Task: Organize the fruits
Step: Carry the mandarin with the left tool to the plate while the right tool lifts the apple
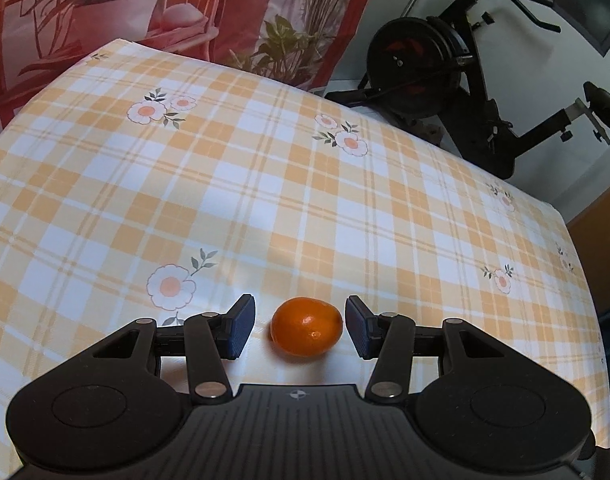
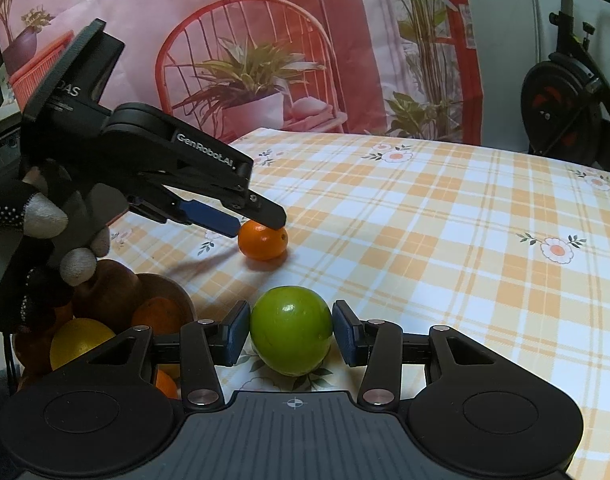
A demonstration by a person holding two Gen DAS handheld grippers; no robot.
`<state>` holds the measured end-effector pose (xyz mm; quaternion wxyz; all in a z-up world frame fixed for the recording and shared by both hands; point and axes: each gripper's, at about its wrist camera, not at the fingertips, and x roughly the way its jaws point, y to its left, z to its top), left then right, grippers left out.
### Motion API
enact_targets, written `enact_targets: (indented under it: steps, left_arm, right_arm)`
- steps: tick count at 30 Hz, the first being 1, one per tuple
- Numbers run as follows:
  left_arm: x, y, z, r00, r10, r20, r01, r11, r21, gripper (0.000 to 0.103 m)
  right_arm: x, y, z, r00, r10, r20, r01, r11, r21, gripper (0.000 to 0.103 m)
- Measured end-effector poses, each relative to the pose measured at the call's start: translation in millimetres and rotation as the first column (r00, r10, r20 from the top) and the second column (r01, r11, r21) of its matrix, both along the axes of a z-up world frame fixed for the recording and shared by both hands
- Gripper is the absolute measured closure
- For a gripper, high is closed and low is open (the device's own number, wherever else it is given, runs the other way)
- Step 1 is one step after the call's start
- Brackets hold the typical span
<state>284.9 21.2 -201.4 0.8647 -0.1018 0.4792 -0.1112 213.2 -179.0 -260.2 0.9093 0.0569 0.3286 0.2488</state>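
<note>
Fruits are mid-sort; both grippers are at the pickup step, each lined up on one piece.

Left wrist view: small orange fruit (image 1: 306, 327) lies on the checked table (image 1: 305, 184), low in frame at about 6 o'clock. Left gripper (image 1: 300, 328) brackets it, jaws wide. Blue pads (image 1: 241, 326) stand clear of the skin on both sides, the gap at 3 o'clock narrower than the one at 9 o'clock. Nothing gripped yet. Judgement: next move is to close evenly on the fruit, then lift; being round, it may roll if one pad arrives first.

Right wrist view: green fruit (image 2: 291, 330) sits between the jaws of the right gripper (image 2: 291, 332), at 6 o'clock. Both pads appear to touch its sides, so I read it as held, jaws at medium width. It looks to rest on, or just above, the table; cannot tell which. Wooden bowl (image 2: 177, 292) at 8 o'clock holds a yellow fruit (image 2: 79, 340) and orange ones. Left gripper shows at 10 o'clock, tips around the orange fruit. Judgement: next move is to carry the green fruit toward the bowl, clearing the rim and the other gripper.
</note>
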Motion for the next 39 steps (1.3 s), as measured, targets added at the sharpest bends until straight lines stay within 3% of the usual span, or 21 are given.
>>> enact_targets:
  steps: [8,10,15,26,28,37,39]
  left_arm:
    - [5,-6,-8,1.0,-0.003,-0.023,0.003,1.0,0.02,0.051]
    - [6,-7,-9,1.0,-0.006,-0.017,0.007,1.0,0.014,0.059]
    - [2,-9,-5,1.0,-0.023,-0.005,0.023,0.999,0.025,0.059]
    - [-26,4,27,0.995,-0.061,0.077,0.06,0.998,0.016,0.063]
    - [-32,7,34,0.993,-0.074,0.094,0.073,0.997,0.01,0.07]
    - [-33,14,32,0.995,-0.073,0.07,0.072,0.997,0.016,0.07]
    - [-29,13,25,0.996,-0.074,0.045,0.073,0.997,0.021,0.063]
  right_arm:
    - [-1,0,0,1.0,-0.001,0.0,0.001,1.0,0.007,0.061]
    - [-1,0,0,1.0,-0.002,0.0,0.002,1.0,0.008,0.061]
    - [-1,0,0,1.0,-0.004,0.0,0.004,1.0,0.007,0.061]
    - [-1,3,-4,1.0,-0.007,-0.025,0.007,1.0,0.019,0.061]
    - [-2,3,-3,1.0,-0.012,-0.027,0.013,1.0,0.021,0.061]
    - [-11,-1,-3,0.999,-0.036,-0.038,0.037,0.999,0.036,0.061]
    - [-13,-3,-3,0.999,-0.037,-0.039,0.038,0.999,0.038,0.061]
